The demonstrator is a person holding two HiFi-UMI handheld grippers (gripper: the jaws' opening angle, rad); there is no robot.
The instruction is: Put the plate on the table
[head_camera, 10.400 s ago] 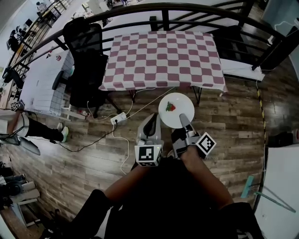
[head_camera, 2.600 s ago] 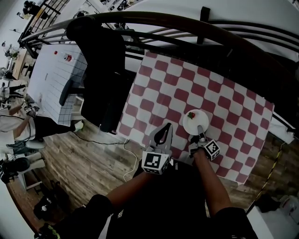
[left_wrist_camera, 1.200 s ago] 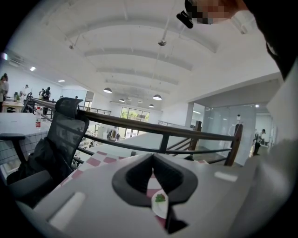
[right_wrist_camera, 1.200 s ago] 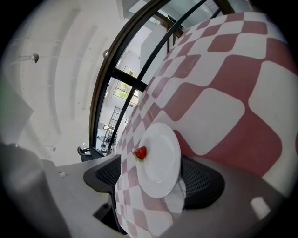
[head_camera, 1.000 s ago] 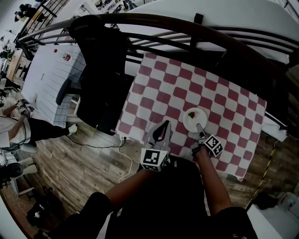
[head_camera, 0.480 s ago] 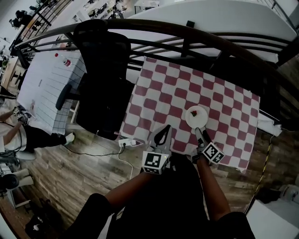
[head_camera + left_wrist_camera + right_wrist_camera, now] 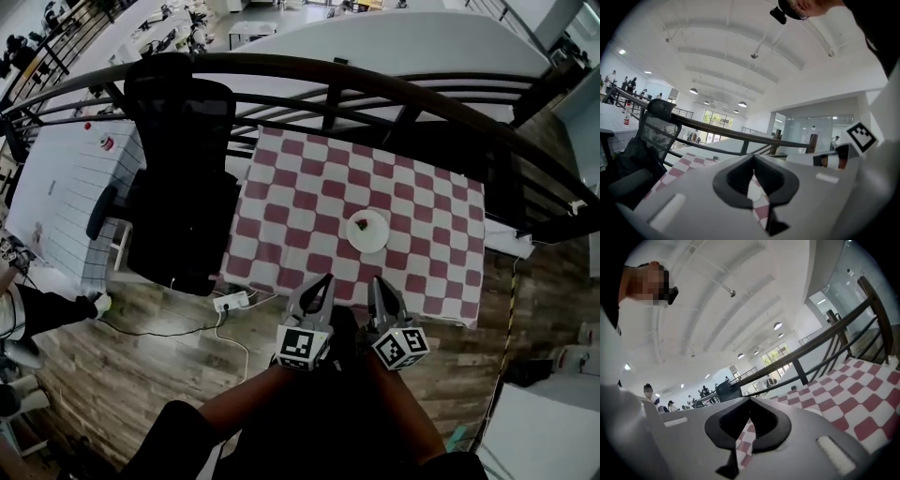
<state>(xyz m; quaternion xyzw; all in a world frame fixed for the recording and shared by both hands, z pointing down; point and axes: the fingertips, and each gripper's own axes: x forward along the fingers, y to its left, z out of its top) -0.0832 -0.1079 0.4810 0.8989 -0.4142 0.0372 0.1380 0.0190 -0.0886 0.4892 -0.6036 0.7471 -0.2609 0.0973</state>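
Now, the risk: the checked cloth hangs over the near edge of the table [image 7: 309,202], and both grippers sit just off that edge. A jaw or sleeve snagging the overhang could drag the cloth and carry the plate [image 7: 367,231] with it.
Second risk: reaching back in with closed tips could knock the rim and slide the plate toward an edge, or tip off the small bit on it.
Likelihood: low by my judgement, since the plate looks well inside every edge.
Plate, look: round, white and shallow, lying flat, with one small red and green bit [image 7: 361,223] left of its centre.
Plate, place: on the cloth about midway between the left and right edges, somewhat closer to the near edge than the far one, with nothing touching it.
Left gripper [image 7: 322,281]: jaws pressed together tip to tip, nothing between them.
Right gripper [image 7: 375,282]: jaws likewise pressed together and empty, well apart from the plate.
Task standing: appears done.
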